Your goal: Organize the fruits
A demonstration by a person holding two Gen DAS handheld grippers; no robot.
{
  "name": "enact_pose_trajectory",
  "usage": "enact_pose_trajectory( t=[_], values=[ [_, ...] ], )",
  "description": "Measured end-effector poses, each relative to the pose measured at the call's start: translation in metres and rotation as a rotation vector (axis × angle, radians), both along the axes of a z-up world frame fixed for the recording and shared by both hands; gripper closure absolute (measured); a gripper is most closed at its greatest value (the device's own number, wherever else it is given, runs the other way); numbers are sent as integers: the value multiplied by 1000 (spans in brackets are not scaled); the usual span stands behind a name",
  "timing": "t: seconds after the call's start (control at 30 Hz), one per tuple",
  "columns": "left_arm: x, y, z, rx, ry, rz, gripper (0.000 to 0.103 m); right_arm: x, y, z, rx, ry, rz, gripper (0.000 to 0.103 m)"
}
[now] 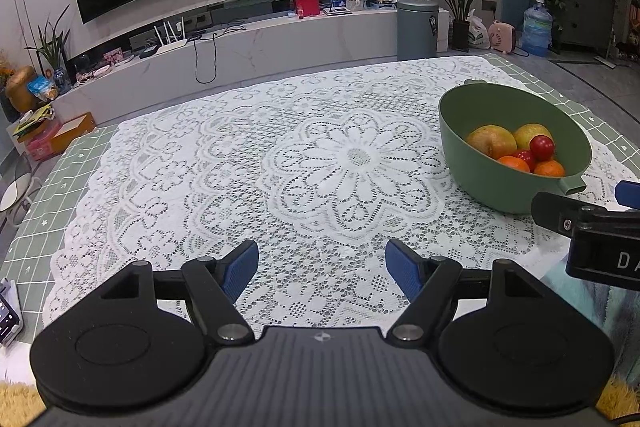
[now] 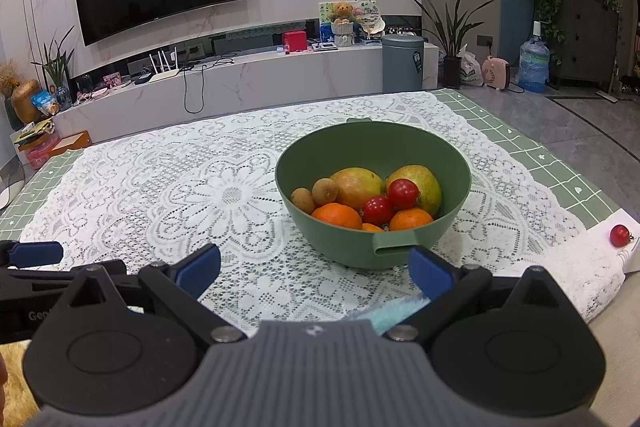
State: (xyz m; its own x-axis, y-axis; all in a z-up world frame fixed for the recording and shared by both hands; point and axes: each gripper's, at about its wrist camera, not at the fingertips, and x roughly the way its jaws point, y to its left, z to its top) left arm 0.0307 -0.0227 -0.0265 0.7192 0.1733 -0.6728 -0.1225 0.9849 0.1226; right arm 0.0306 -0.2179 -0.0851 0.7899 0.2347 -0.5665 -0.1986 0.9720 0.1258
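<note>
Nearest, the black left gripper (image 1: 322, 267) and black right gripper (image 2: 314, 269) (blue pads on both) hover empty with jaws spread wide above the white lace tablecloth (image 2: 168, 195). Beyond sits the round green plastic bowl (image 2: 452, 167) holding mangoes, oranges, kiwis and tomatoes, while one small red cherry tomato (image 2: 620, 235) lies well apart on white paper at the table's right edge.

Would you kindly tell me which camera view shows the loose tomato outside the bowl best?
The right wrist view: the loose tomato lies on white paper right of the green bowl. The left wrist view does not show it at all.
</note>
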Motion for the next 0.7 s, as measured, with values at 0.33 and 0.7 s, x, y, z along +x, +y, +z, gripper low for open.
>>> enact_pose_trajectory(
  t=[0.33,0.7],
  values=[
    [0,1,0,-2,4,3,18,0,0,-1,-2,3,0,6],
    [-1,1,0,-3,5,6,18,0,0,-1,-2,3,1,6]
  ],
)
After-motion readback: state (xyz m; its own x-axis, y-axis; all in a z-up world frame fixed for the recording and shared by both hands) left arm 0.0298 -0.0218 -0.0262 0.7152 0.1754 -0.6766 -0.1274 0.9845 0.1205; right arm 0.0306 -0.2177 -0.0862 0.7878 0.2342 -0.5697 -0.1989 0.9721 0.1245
